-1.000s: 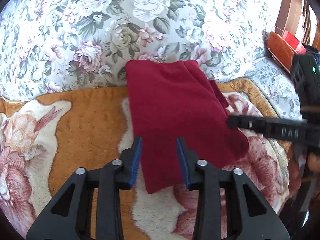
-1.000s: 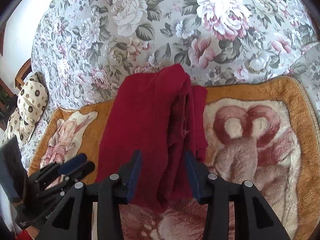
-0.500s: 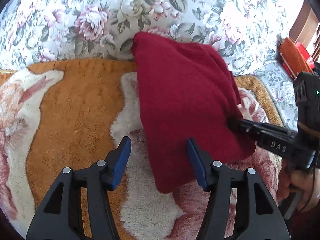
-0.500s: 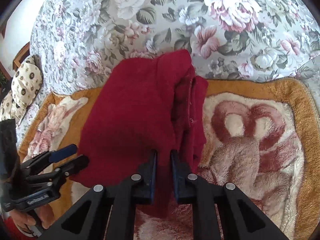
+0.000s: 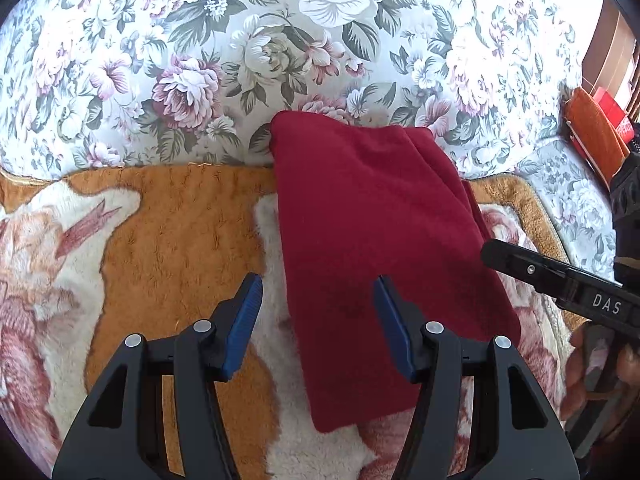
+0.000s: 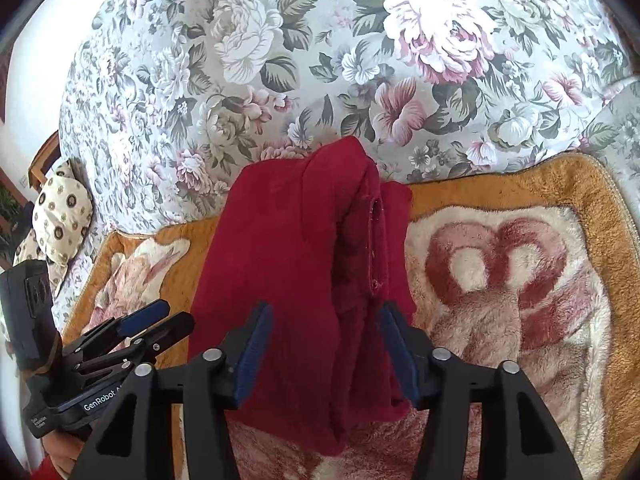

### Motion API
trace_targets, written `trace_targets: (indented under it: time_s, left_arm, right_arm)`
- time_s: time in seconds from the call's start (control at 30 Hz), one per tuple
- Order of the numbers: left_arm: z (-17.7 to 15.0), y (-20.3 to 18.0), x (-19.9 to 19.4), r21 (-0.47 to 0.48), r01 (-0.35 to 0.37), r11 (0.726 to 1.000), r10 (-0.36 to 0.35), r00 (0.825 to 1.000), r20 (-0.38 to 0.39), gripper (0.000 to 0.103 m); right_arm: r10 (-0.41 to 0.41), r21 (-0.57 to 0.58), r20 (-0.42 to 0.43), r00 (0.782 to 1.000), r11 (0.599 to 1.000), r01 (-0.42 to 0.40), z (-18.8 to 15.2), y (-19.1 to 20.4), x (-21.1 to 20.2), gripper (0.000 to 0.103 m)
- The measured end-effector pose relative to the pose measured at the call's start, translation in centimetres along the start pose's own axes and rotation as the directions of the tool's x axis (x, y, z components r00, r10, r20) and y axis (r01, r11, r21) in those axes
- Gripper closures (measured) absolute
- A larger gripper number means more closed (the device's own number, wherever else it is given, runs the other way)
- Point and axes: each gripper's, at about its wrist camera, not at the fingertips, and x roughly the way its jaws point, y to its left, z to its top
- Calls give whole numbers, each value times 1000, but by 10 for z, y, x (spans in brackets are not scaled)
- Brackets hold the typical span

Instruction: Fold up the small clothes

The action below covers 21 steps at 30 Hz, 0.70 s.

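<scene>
Where lit: plush blanket w/ floral bedsheet behind.

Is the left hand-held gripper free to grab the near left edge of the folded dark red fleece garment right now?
Probably yes. The left hand-held gripper stands open just above that edge of the folded dark red fleece garment, and nothing lies between them.
</scene>
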Motion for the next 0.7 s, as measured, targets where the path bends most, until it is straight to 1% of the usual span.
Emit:
trace_targets:
  time_s: [0.03,0.07,0.1,0.13,0.2,0.27,0.33,0.4,0.47,0.6,0.63,0.67,0.7]
  left_arm:
    - [2,0,4,-1,4,1000,-4,1000,-9,45]
    - [5,1,8,-3,10,1000,-10,1000,-19,45]
    - [7,2,12,-5,18,1000,-19,1000,-26,45]
    - [9,2,14,-8,31,999,-31,999,-27,43]
    - [13,3,20,-14,63,998,-63,998,-28,35]
    - [15,3,26,-22,98,995,-99,994,-42,34]
    - [17,4,35,-32,134,990,-136,988,-69,32]
    - [19,7,41,-51,153,987,-157,985,-76,26]
    - [19,9,47,-61,174,983,-179,980,-85,24]
    - [18,15,59,-92,214,972,-223,970,-100,24]
    - [17,17,62,-104,228,968,-239,966,-102,24]
    - [16,18,64,-114,244,963,-256,962,-99,27]
    - [15,19,64,-118,254,960,-265,960,-93,32]
  right_arm:
    - [-23,23,8,1000,999,23,2,-4,5,30]
    - [-35,39,11,999,999,34,4,-8,9,28]
    - [-31,56,15,999,998,30,5,-13,11,23]
    - [-15,76,15,1000,997,13,6,-18,14,21]
    - [29,109,7,1000,994,-29,7,-27,22,20]
    - [68,123,3,998,990,-68,7,-32,27,20]
    - [104,122,0,995,987,-103,8,-34,33,19]
    - [110,109,-5,994,988,-109,8,-34,38,17]
    - [112,97,-17,994,989,-110,9,-33,45,16]
    - [146,140,-44,988,980,-138,9,-39,61,15]
    - [152,129,-48,987,981,-145,10,-37,63,14]
    - [147,116,-50,988,983,-141,10,-35,64,15]
    - [147,110,-46,988,984,-141,10,-33,63,23]
